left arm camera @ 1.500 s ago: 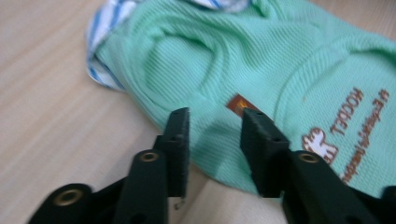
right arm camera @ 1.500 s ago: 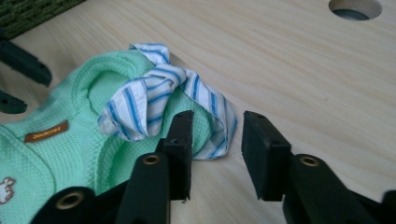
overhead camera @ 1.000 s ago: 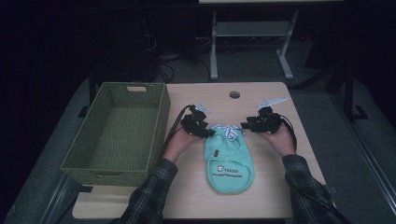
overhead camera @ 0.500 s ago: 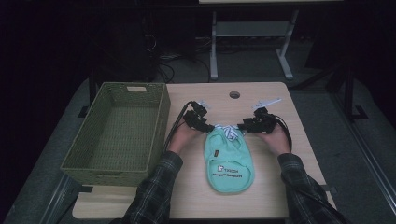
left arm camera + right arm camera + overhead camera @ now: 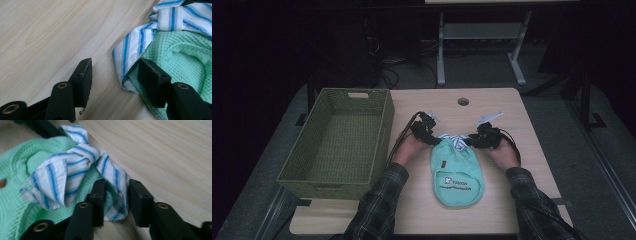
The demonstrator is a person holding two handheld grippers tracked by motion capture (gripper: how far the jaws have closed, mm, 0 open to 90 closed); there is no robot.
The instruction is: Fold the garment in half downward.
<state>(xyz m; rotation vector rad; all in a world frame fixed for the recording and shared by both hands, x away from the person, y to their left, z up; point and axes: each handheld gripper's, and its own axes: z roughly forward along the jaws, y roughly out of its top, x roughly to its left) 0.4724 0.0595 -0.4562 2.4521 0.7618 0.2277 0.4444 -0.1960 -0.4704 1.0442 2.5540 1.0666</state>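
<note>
A mint-green knit garment [image 5: 457,172] with a blue-and-white striped collar [image 5: 453,140] lies flat on the wooden table [image 5: 512,200]. My left gripper [image 5: 432,139] is at the collar's left end. In the left gripper view its jaws [image 5: 115,67] stand open, astride the striped collar edge [image 5: 132,50], one pad resting on the green knit [image 5: 180,57]. My right gripper [image 5: 469,141] is at the collar's right end. Its jaws [image 5: 116,186] have just been closing, with a loose corner of the striped collar [image 5: 115,195] between them, not squeezed flat.
A green woven basket [image 5: 384,125] stands to the left of the garment, close to the left forearm. A round cable hole [image 5: 463,101] is in the table behind the grippers. Plaid sleeves come in from the bottom. The floor beyond is dark.
Both grippers have sunk a little onto the collar end of the garment. The garment and the basket have not moved.
</note>
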